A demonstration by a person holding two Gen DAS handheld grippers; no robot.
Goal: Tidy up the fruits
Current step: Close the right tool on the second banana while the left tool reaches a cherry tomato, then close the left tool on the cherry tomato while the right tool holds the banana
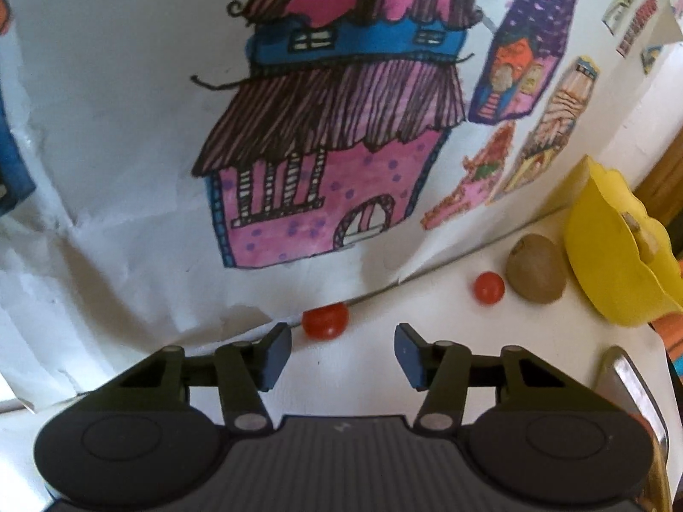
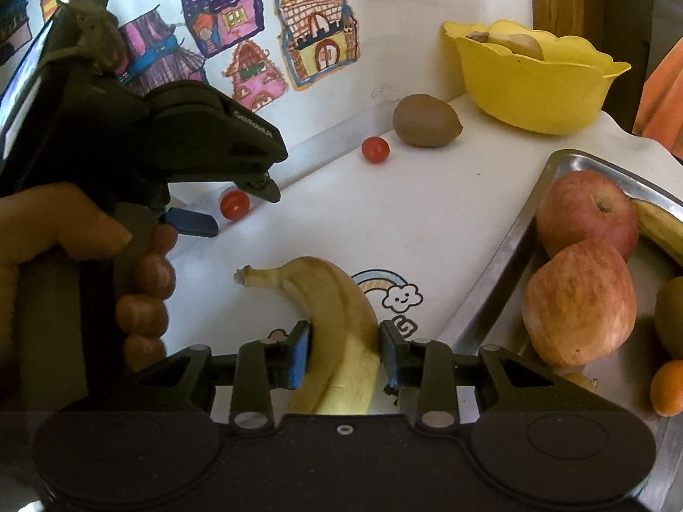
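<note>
Ahead of me, taped to the far wall, hung children's house drawings: a large pink house drawing (image 1: 324,136), a purple one (image 2: 222,13) and a yellow castle drawing (image 2: 318,25). A rainbow-and-cloud sticker (image 2: 395,292) lay on the white worktop (image 2: 363,213) near me.

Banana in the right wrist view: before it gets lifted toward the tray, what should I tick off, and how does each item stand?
1. Right tool closed on the banana, pads against both sides: ok.
2. Grip placed mid-body, stem end free on the table: ok.
3. Room in the metal tray for it: cannot tell; two apples and other fruit fill the visible part.
4. Left tool out of the path, near the wall by a cherry tomato: ok.
5. Left tool empty, jaws apart: ok.
6. Kiwi and second tomato clear of the banana: ok.
</note>
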